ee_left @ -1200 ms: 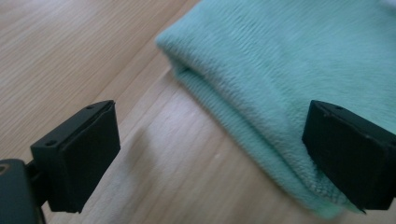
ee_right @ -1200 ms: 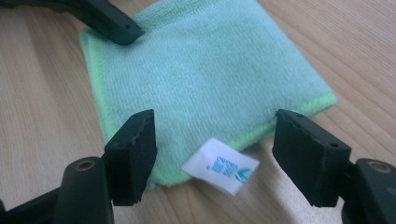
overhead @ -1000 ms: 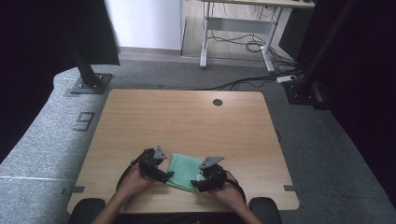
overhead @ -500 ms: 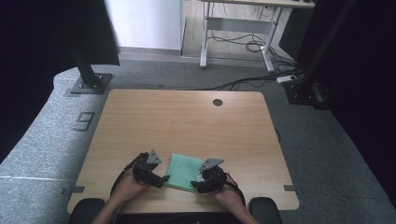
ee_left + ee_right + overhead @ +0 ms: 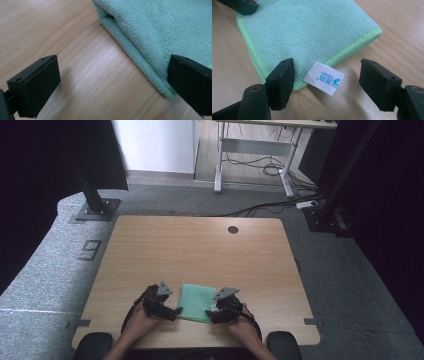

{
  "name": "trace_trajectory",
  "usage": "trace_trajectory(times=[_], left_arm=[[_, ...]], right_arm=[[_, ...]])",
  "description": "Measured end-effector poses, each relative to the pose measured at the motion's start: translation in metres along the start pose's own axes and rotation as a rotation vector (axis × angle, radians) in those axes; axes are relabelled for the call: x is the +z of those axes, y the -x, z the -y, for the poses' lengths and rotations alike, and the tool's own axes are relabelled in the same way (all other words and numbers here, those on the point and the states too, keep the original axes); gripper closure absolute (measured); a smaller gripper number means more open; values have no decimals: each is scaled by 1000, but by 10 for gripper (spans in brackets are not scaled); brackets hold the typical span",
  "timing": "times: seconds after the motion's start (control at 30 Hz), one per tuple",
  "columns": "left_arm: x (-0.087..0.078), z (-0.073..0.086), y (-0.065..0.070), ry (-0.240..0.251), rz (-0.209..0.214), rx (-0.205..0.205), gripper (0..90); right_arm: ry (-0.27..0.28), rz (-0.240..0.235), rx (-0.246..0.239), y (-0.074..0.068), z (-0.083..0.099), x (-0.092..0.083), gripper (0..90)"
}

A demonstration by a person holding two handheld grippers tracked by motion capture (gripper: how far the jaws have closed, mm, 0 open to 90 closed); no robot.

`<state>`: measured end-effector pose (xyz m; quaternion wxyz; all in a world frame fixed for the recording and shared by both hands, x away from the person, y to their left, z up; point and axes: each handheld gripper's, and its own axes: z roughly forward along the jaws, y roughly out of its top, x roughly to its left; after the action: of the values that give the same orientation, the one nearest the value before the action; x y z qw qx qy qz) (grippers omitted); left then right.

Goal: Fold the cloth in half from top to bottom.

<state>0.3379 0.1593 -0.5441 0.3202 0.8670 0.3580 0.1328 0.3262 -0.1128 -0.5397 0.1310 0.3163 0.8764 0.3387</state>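
A folded green cloth [image 5: 196, 302] lies flat on the wooden table [image 5: 200, 250], close to the table's near edge and about midway along it, with a person's hands bringing a gripper to each of its sides. The left gripper [image 5: 175, 311] sits at the cloth's left near corner with its jaws spread wide, one over bare wood and the other at the cloth's folded edge, gripping nothing. The right gripper [image 5: 212, 312] sits at the cloth's right near corner, jaws also wide apart and empty, straddling a white label [image 5: 323, 78] that sticks out from the cloth's hem.
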Motion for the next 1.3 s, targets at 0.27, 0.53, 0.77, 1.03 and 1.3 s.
trace_trajectory(times=[0.27, 0.53, 0.77, 1.03, 1.3], left_arm=[[9, -7, -1, 24, -25, -16, 0], [21, -19, -8, 47, -50, -13, 0], [32, -31, -17, 57, -71, -21, 0], [42, -44, -29, 53, -78, -41, 0], [50, -52, -37, 50, -83, -64, 0]], right_arm=[[5, 29, 28, 19, -4, 5, 285], [9, 66, 58, 38, -11, 12, 290], [16, 82, 87, 52, -16, 17, 292], [20, 100, 104, 66, -21, 23, 294], [27, 117, 118, 81, -29, 31, 305]])
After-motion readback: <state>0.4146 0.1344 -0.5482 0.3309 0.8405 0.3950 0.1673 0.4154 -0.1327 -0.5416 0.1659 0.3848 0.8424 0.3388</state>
